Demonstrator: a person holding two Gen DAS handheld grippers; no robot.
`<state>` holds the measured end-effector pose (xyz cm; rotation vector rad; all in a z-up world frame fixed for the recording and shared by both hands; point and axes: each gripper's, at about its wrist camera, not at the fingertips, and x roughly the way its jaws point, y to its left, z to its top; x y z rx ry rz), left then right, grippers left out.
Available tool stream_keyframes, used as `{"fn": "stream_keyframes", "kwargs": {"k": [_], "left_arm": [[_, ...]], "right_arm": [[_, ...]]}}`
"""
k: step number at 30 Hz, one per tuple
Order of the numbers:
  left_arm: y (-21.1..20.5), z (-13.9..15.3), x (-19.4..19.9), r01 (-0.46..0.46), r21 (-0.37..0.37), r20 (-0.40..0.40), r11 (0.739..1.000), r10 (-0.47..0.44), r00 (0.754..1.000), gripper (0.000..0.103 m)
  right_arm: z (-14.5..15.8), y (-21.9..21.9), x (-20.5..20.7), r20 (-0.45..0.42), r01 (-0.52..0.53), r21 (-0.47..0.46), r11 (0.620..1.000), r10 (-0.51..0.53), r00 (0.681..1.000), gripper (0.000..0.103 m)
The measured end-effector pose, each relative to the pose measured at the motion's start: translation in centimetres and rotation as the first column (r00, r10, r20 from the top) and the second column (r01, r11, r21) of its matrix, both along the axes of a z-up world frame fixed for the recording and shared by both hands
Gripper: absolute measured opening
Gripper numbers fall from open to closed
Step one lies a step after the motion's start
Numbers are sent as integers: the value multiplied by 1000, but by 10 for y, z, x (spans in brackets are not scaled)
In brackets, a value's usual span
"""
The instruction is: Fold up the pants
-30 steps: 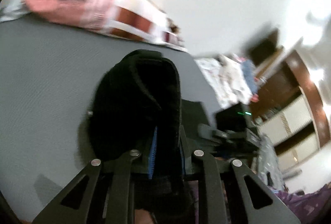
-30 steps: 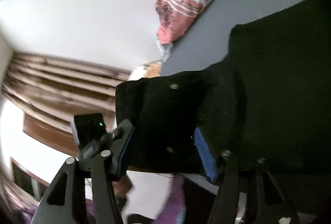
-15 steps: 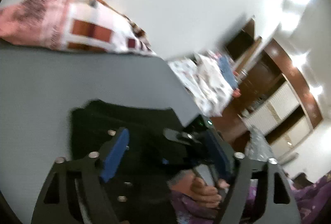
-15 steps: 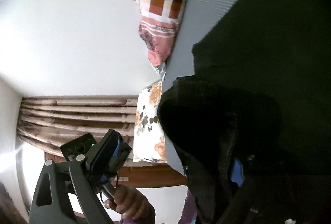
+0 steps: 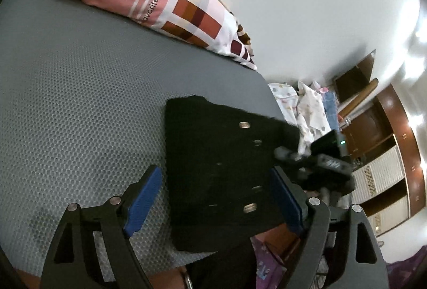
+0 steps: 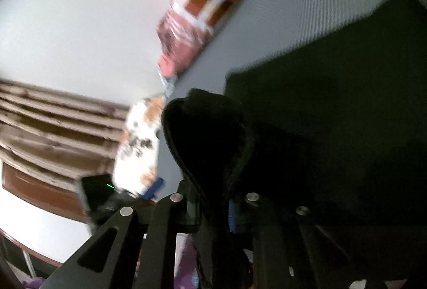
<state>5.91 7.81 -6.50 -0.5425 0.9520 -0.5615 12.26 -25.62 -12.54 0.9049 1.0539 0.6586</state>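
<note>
The black pants [image 5: 216,171] lie as a folded dark slab with small metal buttons on the grey mattress [image 5: 80,91], near its right edge. My left gripper [image 5: 213,198] is open and empty, its blue pads [image 5: 144,198] spread on either side of the pants' near end. In the right wrist view the pants [image 6: 333,115] fill the right side. My right gripper [image 6: 213,209] is shut on a raised fold of the pants [image 6: 210,139]. The right gripper also shows in the left wrist view [image 5: 315,168], at the pants' right edge.
A pink and checked pillow [image 5: 165,3] lies at the far side of the mattress. A pile of light clothes [image 5: 307,112] sits beyond the mattress's right edge. Wooden cupboards [image 5: 379,144] stand at the right. A floral pillow [image 6: 141,139] and curtains [image 6: 53,123] show in the right wrist view.
My left gripper let go of the pants' fold and opened, and the pants settled flat. My right gripper went from open to shut on a fold of the pants and lifted it.
</note>
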Motion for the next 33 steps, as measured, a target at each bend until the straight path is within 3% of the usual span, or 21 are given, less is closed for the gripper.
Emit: {"fn": "stream_keyframes", "kwargs": {"k": [5,11,18,23,28,30,31,33], "left_arm": [[-14,-6,9,18,-12,-31,1000,-19,999,82],[-57,-17,14,120,62,-52,991,-117,992,82],[-102,-22,18,234,173,-61,957,-227,972,82],[-117,-20,21,262,203,-48,943,-257,965,82],[-127,-35,27,284,214,-85,934,-272,959,82],[-130,-45,29,294,222,-118,930,-273,955,82],[-131,-49,29,297,223,-130,929,-273,953,82],[-132,-54,29,297,222,-143,929,-271,952,82]], "right_arm": [[21,-62,4,28,85,-42,996,-84,996,14],[-8,-144,4,-38,190,-104,976,-195,980,14],[-33,-157,6,-46,197,-53,979,-199,979,14],[-32,-163,2,-21,186,-38,982,-187,982,14],[-55,-176,-4,-42,215,-32,976,-216,975,14],[-60,-181,-10,-47,230,-18,973,-230,972,16],[-60,-184,-13,-51,243,-9,970,-243,969,23],[-56,-196,-25,-59,304,19,952,-302,951,26]]}}
